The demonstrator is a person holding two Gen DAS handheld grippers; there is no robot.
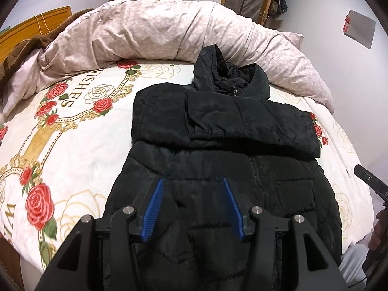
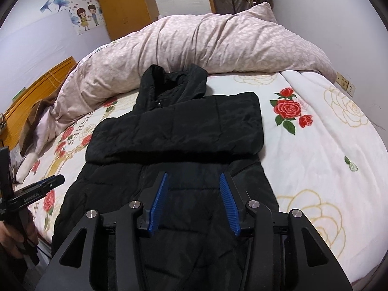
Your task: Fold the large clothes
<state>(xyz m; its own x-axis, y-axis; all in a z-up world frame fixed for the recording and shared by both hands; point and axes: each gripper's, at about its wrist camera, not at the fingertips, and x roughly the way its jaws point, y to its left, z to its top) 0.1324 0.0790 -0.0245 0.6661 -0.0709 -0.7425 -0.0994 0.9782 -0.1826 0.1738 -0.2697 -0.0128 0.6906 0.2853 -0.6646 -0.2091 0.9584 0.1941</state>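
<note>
On the far left, a brown blanket (image 1: pixel 26 46) lies by a wooden headboard (image 1: pixel 31 28). A pink quilt (image 1: pixel 145 31) is bunched up along the far side of the bed (image 1: pixel 80 131), which has a white sheet with red roses.

The left gripper (image 1: pixel 191 184) hangs over the near part of the black coat (image 1: pixel 218 126). Its blue pads are partway apart, and nothing is between them. They do not touch the coat.

The coat lies flat in the middle of the bed. Its hood (image 1: pixel 218 70) points to the far side and touches the quilt. Both sleeves are folded across the chest, one on top of the other. The near end of the coat reaches the near edge of the bed.

The right gripper (image 2: pixel 194 179) hangs over the near right part of the coat. Its pads are partway apart too, and it holds nothing. A hand (image 2: pixel 14 237) holds the left gripper's handle in the right wrist view.
</note>
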